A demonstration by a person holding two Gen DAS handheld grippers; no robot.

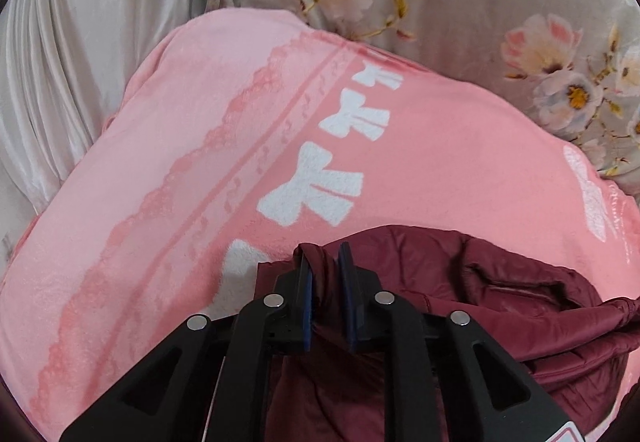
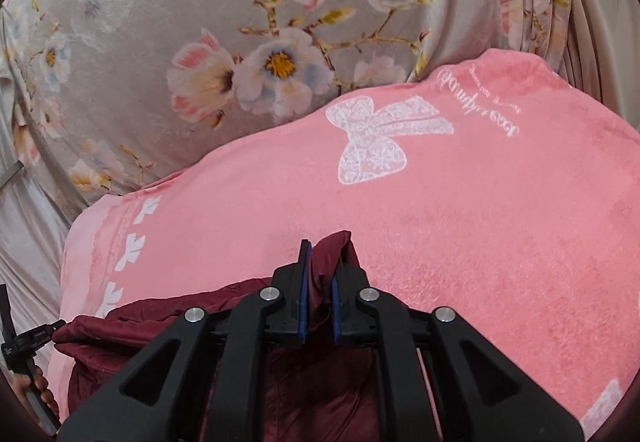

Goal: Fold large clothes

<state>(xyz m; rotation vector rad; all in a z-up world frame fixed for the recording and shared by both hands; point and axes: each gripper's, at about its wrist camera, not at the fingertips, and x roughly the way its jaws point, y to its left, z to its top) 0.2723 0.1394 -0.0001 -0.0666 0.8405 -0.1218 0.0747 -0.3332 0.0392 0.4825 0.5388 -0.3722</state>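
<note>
I had left gripper (image 1: 325, 262) and right gripper (image 2: 320, 258) each pinching maroon jacket (image 1: 500, 306) fabric. Jacket lay bunched at pink blanket's (image 1: 440, 146) near edge; I judged folding barely begun.

the left gripper (image 1: 326, 270) is matte black plastic: two angled outer arms with triangular cut-outs and two inner links, each joint capped by a round silver pin. its fingers (image 1: 301, 278) are flat black plates faced with thin blue pads. a white label with a pink edge shows at the near right corner. the right gripper (image 2: 320, 266) has the same black linkage, four silver pins and blue-padded fingers (image 2: 305, 274). at the near left edge of the right wrist view, a hand (image 2: 38, 388) shows partly.
</note>
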